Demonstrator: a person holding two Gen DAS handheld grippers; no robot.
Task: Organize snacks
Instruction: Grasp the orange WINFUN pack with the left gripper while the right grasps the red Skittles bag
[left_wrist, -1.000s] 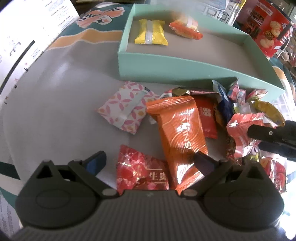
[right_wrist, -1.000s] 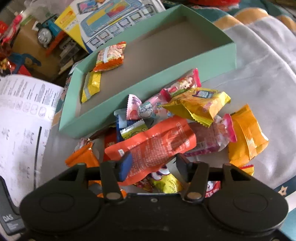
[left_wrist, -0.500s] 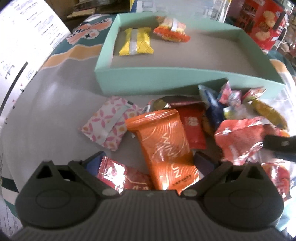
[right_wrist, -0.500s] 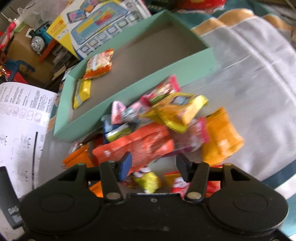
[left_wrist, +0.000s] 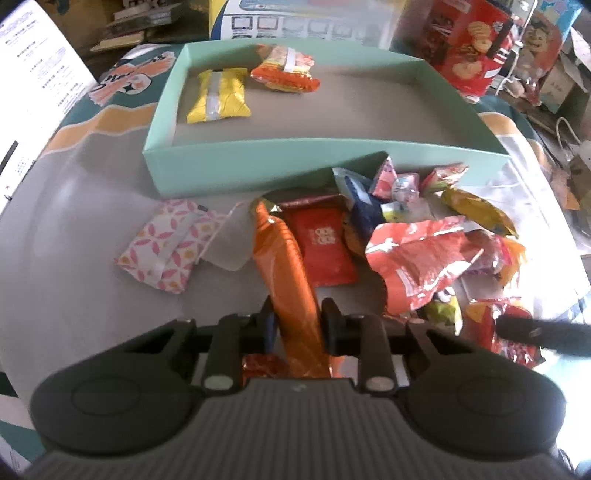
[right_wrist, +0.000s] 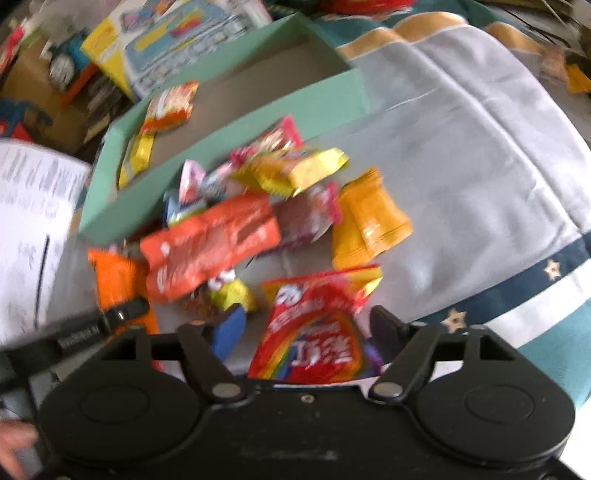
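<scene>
In the left wrist view my left gripper (left_wrist: 299, 325) is closing its jaws on a long orange packet (left_wrist: 284, 266); the pads squeeze it into a narrow ridge. Beyond it stands the teal box (left_wrist: 258, 166), holding a yellow packet (left_wrist: 218, 96) and an orange-and-white packet (left_wrist: 284, 70). In the blurred right wrist view my right gripper (right_wrist: 306, 326) is opening its jaws. A red packet with a rainbow print (right_wrist: 314, 332) lies between its fingers, and the pads do not touch it. A heap of snacks (right_wrist: 240, 229) lies in front of the teal box (right_wrist: 221, 136).
A pink flowered packet (left_wrist: 170, 243) lies alone left of the heap. A red flat packet (left_wrist: 321, 243) and a crumpled red-orange one (left_wrist: 417, 258) sit right of my left gripper. A white printed sheet (left_wrist: 33, 74) lies at the left. Grey cloth (right_wrist: 461, 147) spreads to the right.
The left jaws went from wide apart to pinching the orange packet, which now stands folded. The right gripper slid across the heap to the rainbow packet and its jaws widened.
</scene>
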